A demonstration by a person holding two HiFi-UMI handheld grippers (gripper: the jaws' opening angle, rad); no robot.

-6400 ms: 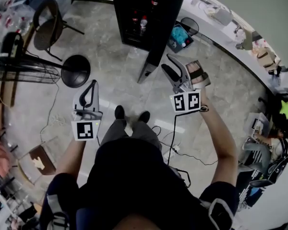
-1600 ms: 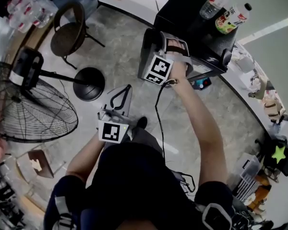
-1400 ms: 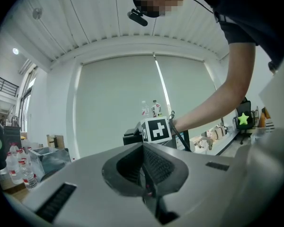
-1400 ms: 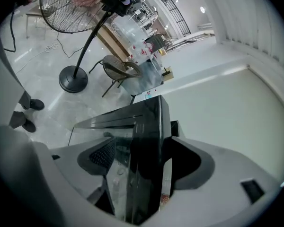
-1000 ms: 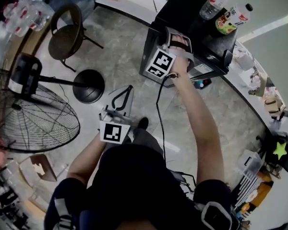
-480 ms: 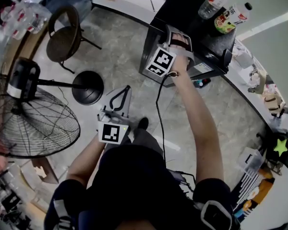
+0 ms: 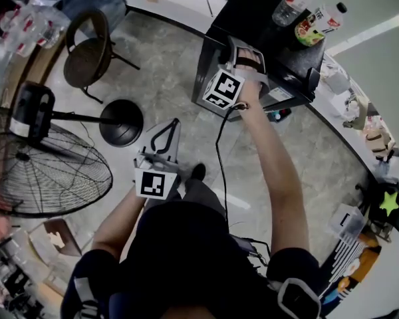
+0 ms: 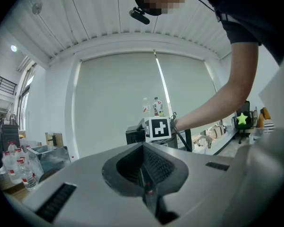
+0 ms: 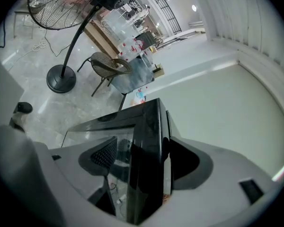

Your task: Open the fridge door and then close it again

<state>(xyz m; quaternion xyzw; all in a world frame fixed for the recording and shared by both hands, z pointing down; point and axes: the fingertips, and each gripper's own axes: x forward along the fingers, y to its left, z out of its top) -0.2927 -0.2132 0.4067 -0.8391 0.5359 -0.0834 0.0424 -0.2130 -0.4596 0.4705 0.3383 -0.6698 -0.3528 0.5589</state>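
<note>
The black fridge (image 7: pixel 266 18) stands at the top of the head view, with two bottles (image 7: pixel 306 22) on its roof. Its glass door (image 7: pixel 208 72) lies close against the body; in the right gripper view a thin pale strip shows between the door (image 9: pixel 142 141) and the body. My right gripper (image 7: pixel 243 48) reaches over the door's top corner. That gripper (image 9: pixel 144 164) has one jaw on each face of the door's edge and is shut on it. My left gripper (image 7: pixel 175 123) hangs lower at the left, well away from the fridge. Nothing is between its (image 8: pixel 143 150) shut jaws.
A standing fan (image 7: pixel 46 171) with a round black base (image 7: pixel 121 119) is at the left, and a wicker chair (image 7: pixel 86 52) stands behind it. A cable (image 7: pixel 219 158) runs down from the right gripper. A curved counter (image 7: pixel 349 105) with clutter borders the right side.
Over the last second nothing has visibly moved. Several seconds ago the door stood wide open and the right gripper was out in front of it; now it is swung in with the gripper on its top edge.
</note>
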